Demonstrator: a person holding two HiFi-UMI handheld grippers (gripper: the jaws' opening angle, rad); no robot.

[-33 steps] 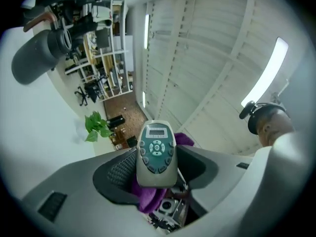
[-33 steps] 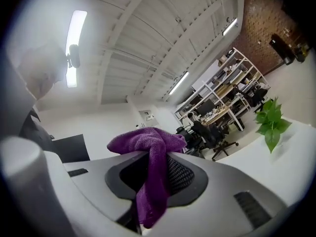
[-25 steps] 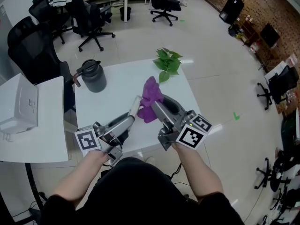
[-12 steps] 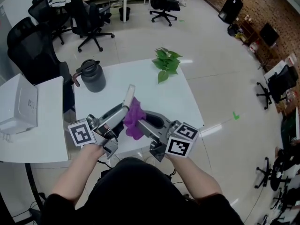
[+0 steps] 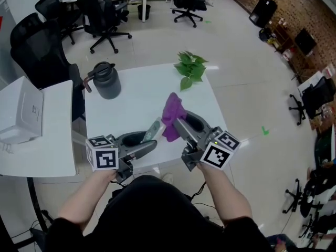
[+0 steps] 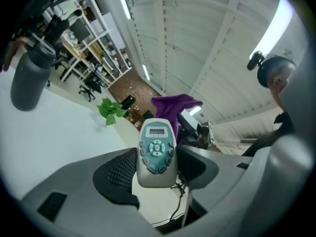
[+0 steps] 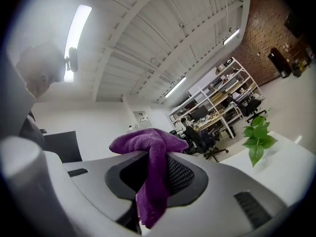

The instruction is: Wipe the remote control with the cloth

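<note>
Item: my left tool point(image 5: 148, 140), jaws fairly wide and clamped on the remote control point(image 6: 156, 149), held above the counter point(image 5: 136, 96). My right tool point(image 5: 178, 124), jaws narrow, pinches the cloth point(image 7: 150, 181) (purple). Step: wiping. The cloth seems just beside the remote's far end. Next I draw it along the keypad.

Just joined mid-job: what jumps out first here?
The purple cloth stands out first, pinched in the right tool over the near half of the white table. Just left of it, the left tool grips the remote control, keypad facing its camera. A grey jug and a leafy plant sit at the far side.
</note>
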